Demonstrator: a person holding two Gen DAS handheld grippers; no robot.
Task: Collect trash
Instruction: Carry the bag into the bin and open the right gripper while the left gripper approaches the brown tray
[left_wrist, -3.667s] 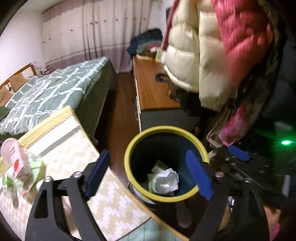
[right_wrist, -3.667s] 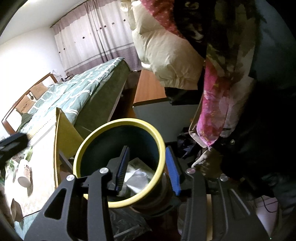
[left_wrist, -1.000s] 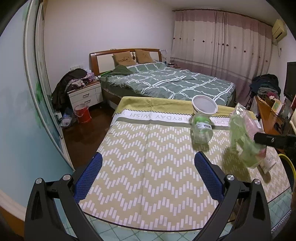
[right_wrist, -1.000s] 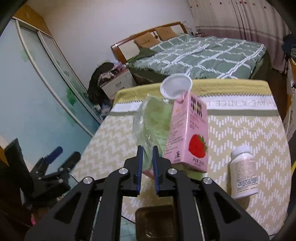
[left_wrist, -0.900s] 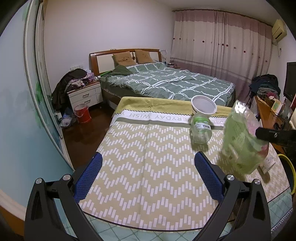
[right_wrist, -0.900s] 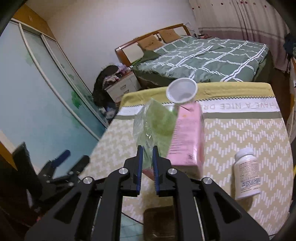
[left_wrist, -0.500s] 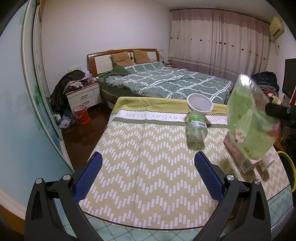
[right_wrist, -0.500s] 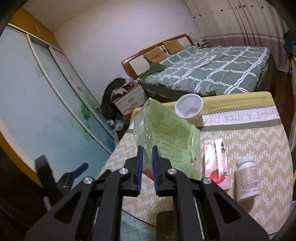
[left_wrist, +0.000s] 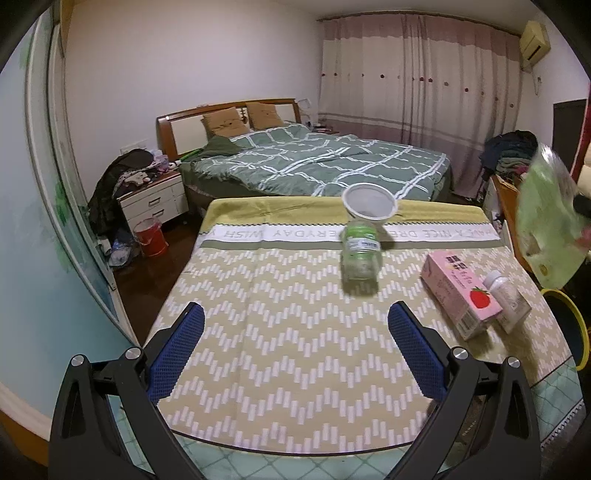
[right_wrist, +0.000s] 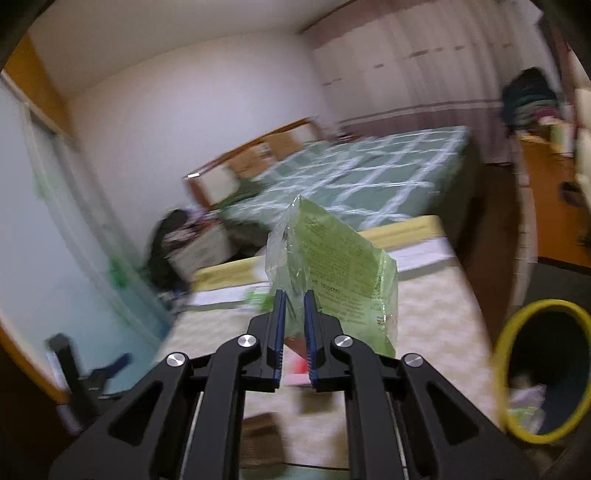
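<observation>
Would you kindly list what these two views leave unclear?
- Green bag: print blurred in the right wrist view; cut by the edge in the left wrist view.
- Trash bin: contents smeared, rim cropped.
- Jar: label too small.
- Right gripper: almost wholly out of the left wrist frame.

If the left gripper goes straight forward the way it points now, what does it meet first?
Probably the clear jar lying on the tablecloth. It lies ahead of the open left gripper, slightly right of centre. Nothing else lies between them. Depth is unclear, so the gripper could meet the cloth first.
</observation>
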